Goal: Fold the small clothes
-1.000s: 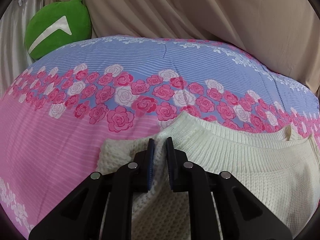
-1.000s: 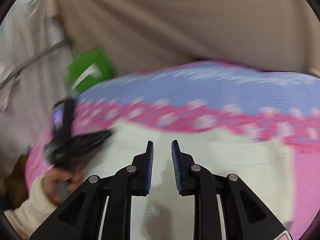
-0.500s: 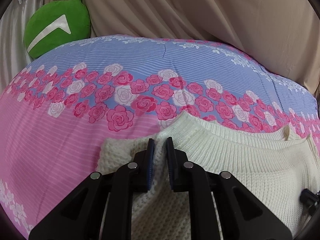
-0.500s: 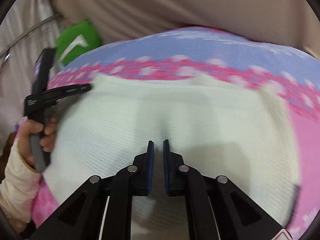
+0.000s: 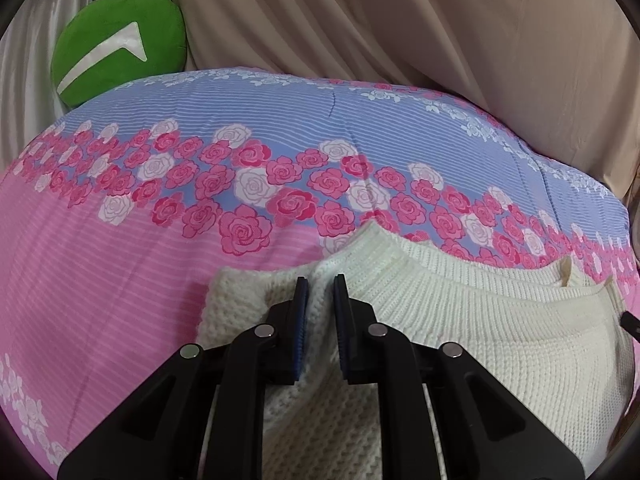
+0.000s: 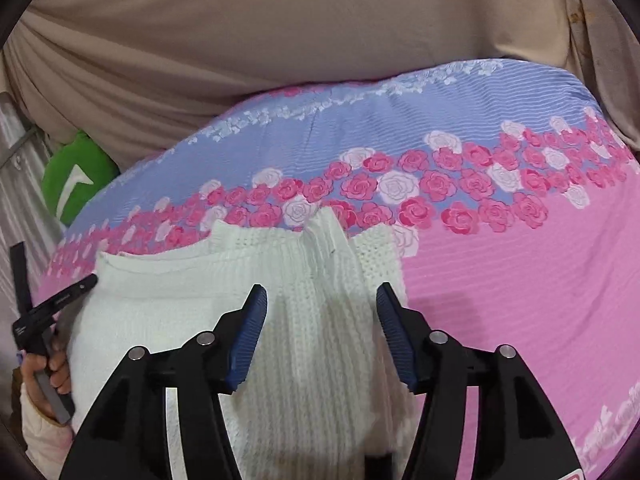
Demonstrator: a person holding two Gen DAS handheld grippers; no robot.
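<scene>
A cream knit sweater [image 5: 472, 332] lies on the floral bed cover, its ribbed collar toward the far side. My left gripper [image 5: 320, 284] is nearly closed, pinching a fold of the sweater near its left shoulder. In the right wrist view the sweater [image 6: 192, 308] fills the lower left. My right gripper [image 6: 320, 294] is open wide over the sweater's right side, holding nothing. The left gripper tool and the hand holding it [image 6: 44, 320] show at the left edge of that view.
The pink and blue rose-print cover [image 5: 120, 264] spreads all around the sweater. A green round cushion [image 5: 116, 44] sits at the far left corner. Beige curtain fabric [image 5: 400, 20] hangs behind the bed.
My right gripper swung right across the sweater and opened from nearly shut to wide. My left gripper stayed in place, pinching the knit.
</scene>
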